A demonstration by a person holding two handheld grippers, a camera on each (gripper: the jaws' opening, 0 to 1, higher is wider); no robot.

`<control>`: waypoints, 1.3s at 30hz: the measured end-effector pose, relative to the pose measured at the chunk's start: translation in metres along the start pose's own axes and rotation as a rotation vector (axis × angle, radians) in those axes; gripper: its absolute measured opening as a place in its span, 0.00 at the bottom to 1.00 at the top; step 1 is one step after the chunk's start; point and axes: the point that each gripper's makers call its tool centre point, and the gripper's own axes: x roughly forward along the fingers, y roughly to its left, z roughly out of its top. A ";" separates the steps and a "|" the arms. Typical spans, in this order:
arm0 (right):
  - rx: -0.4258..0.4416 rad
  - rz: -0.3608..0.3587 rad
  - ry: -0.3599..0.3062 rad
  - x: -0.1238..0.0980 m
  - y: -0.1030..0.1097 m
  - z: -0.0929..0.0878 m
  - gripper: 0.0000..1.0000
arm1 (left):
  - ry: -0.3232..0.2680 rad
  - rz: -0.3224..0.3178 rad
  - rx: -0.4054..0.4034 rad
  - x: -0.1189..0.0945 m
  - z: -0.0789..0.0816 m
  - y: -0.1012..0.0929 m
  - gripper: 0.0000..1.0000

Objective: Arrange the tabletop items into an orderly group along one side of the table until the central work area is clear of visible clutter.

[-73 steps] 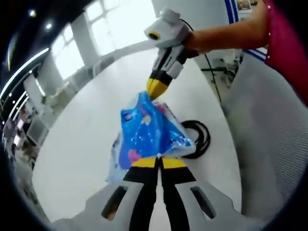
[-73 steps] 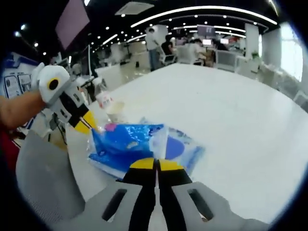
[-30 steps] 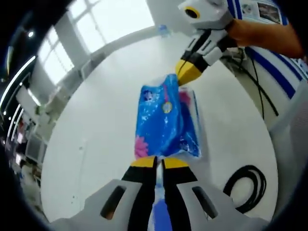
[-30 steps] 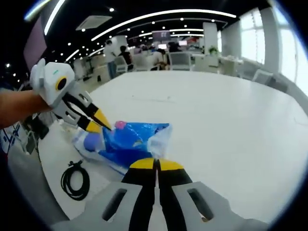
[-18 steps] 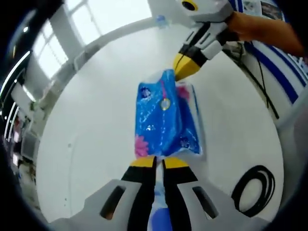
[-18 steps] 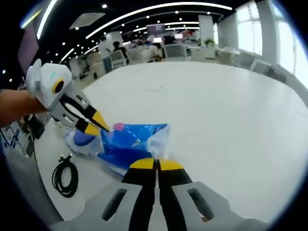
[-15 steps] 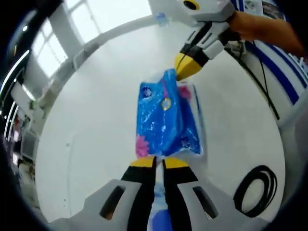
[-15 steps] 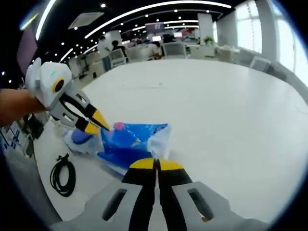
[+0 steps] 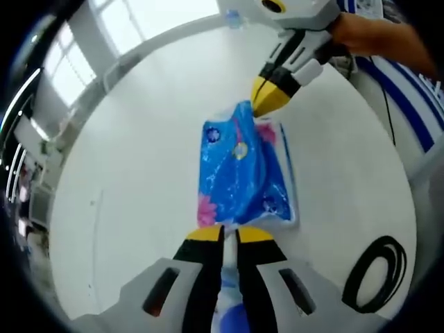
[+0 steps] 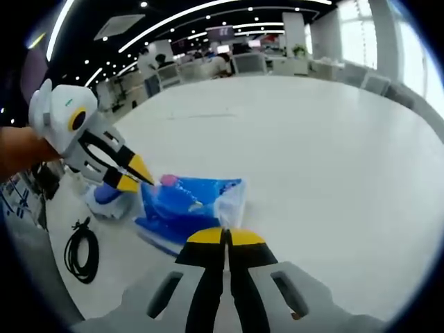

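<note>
A blue plastic packet [image 9: 239,173] with flower prints lies stretched lengthwise over the white table [image 9: 125,173]. My left gripper [image 9: 225,234] is shut on its near edge. My right gripper [image 9: 267,98] comes in from the upper right, its yellow tips closed on the packet's far end. In the right gripper view the same packet [image 10: 180,205] sits low over the table [image 10: 312,152]. There my right gripper [image 10: 223,237] pinches its pale corner and my left gripper [image 10: 132,175] holds the opposite end. I cannot tell whether the packet rests on the table or hangs just above it.
A coiled black cable [image 9: 378,267] lies near the table's edge, also visible as the cable [image 10: 80,251] at lower left. A second blue and white thing [image 10: 104,195] sits under the left gripper. A person's arm [image 9: 374,38] holds the right gripper. Office desks [image 10: 236,66] stand far behind.
Earlier the packet hung bunched between the grippers; now it is pulled out flat and lower over the table. Over the last second both grips hold and only the views drift slightly.
</note>
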 end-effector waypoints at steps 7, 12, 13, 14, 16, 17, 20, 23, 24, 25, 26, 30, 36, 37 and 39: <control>0.006 0.006 0.000 0.000 0.002 -0.004 0.02 | 0.004 0.010 -0.027 -0.001 -0.001 0.002 0.09; 0.011 0.005 -0.004 -0.001 0.001 -0.003 0.03 | 0.018 0.024 -0.053 -0.003 -0.004 0.005 0.19; 0.014 0.006 -0.005 -0.001 0.001 -0.003 0.03 | 0.021 0.026 -0.052 -0.003 -0.005 0.005 0.19; 0.014 0.006 -0.006 -0.001 0.001 -0.003 0.03 | 0.023 0.029 -0.056 -0.004 -0.005 0.005 0.20; 0.014 0.004 -0.006 -0.001 0.001 -0.003 0.03 | 0.024 0.034 -0.071 -0.004 -0.006 0.006 0.24; 0.015 0.005 -0.007 -0.001 0.001 -0.003 0.04 | 0.022 0.037 -0.076 -0.005 -0.006 0.007 0.25; 0.017 0.002 -0.011 -0.001 0.001 -0.002 0.04 | 0.018 0.047 -0.085 -0.007 -0.005 0.009 0.28; 0.017 0.005 -0.014 -0.001 0.003 0.000 0.05 | 0.022 0.071 -0.099 -0.009 -0.007 0.014 0.29; 0.016 0.005 -0.015 -0.001 0.004 0.001 0.05 | 0.024 0.072 -0.103 -0.009 -0.007 0.014 0.30; 0.016 0.005 -0.016 0.000 0.003 0.001 0.05 | 0.026 0.071 -0.101 -0.010 -0.008 0.014 0.30; 0.016 0.004 -0.020 0.000 0.004 0.002 0.05 | 0.029 0.071 -0.099 -0.010 -0.008 0.015 0.30; 0.016 0.003 -0.022 -0.001 0.004 0.002 0.05 | 0.040 0.085 -0.099 -0.013 -0.012 0.017 0.32; 0.014 0.000 -0.028 -0.003 0.004 0.004 0.05 | 0.052 0.089 -0.087 -0.014 -0.013 0.018 0.34; 0.015 -0.001 -0.029 -0.004 0.004 0.004 0.05 | 0.053 0.088 -0.086 -0.014 -0.013 0.018 0.34; 0.015 -0.002 -0.027 -0.004 0.003 0.003 0.05 | 0.057 0.086 -0.085 -0.015 -0.014 0.017 0.34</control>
